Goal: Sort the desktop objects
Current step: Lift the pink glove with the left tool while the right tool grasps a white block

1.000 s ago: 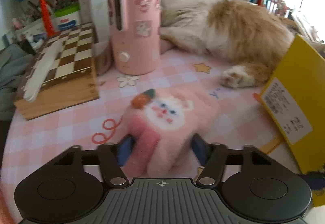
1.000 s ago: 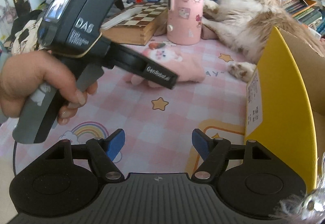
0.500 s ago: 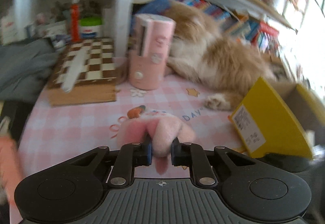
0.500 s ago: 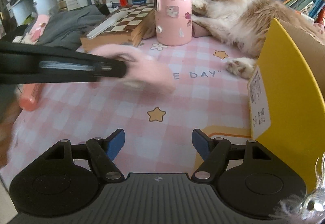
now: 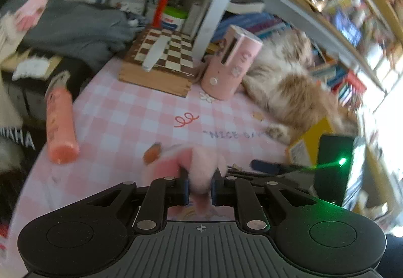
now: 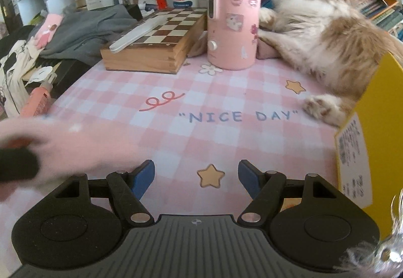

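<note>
Moved: pink plush toy [image 5: 199,172], off the mat centre, now carried at the mat's near edge.
Left gripper [image 5: 199,189]: one, jaws clenched on the plush toy.
Right gripper [image 6: 196,174]: one, jaws released, nothing between them.
Pink checked mat [image 6: 226,91]: one.
Chessboard box [image 6: 156,48]: one, far-left corner.
Pink canister [image 6: 233,18]: one, far edge, beside the box.
Cat [image 6: 322,26]: one, far-right corner.
Yellow box [image 6: 372,142]: one, right edge.
Orange tube [image 5: 59,126]: one, left edge.

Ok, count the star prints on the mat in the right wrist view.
2 in view: one star between the open right gripper's fingertips, another by the cat's paw. More may lie hidden under objects.
</note>
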`<state>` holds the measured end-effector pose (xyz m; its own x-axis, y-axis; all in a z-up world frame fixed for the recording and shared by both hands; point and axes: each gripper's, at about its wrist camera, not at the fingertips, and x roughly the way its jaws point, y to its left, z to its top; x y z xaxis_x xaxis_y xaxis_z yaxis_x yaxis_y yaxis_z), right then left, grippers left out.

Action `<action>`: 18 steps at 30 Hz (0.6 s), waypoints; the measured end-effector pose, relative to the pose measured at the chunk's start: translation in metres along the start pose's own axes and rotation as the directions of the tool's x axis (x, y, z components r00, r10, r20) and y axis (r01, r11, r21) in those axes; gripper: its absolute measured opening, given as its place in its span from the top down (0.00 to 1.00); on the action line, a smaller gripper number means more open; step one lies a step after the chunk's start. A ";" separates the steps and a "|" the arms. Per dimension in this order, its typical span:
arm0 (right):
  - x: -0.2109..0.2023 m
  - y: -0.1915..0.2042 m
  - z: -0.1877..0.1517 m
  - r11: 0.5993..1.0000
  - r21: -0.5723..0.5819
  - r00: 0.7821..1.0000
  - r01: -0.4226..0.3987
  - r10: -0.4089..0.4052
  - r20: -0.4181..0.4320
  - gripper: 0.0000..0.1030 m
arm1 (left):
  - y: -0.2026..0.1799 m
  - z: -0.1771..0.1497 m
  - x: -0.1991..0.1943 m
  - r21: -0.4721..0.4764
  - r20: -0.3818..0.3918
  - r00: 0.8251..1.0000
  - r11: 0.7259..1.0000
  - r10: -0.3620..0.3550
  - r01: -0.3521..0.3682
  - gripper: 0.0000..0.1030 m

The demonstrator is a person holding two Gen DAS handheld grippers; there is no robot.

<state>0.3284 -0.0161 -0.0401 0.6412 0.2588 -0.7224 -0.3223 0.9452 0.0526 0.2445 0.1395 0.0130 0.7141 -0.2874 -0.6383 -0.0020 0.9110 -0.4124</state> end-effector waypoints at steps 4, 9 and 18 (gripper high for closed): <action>0.000 0.003 -0.001 1.000 -0.019 1.000 -0.006 0.006 -0.001 0.31 | 0.014 0.004 0.004 -0.150 0.012 0.999 0.988 -0.036 0.038 0.87; -0.008 -0.002 -0.012 0.999 -0.034 1.000 -0.001 0.000 -0.020 0.31 | 0.032 0.008 0.013 -0.381 0.083 0.984 0.908 -0.156 0.176 0.88; -0.040 -0.001 -0.031 0.995 -0.100 1.000 -0.023 0.024 0.008 0.31 | 0.023 0.009 0.013 -0.327 0.077 0.989 0.934 -0.128 0.146 0.89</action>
<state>0.2815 -0.0338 -0.0322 0.6386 0.2830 -0.7156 -0.4049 0.9144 0.0004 0.2594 0.1591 0.0013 0.7604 -0.3779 -0.5282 -0.1262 0.7119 -0.6909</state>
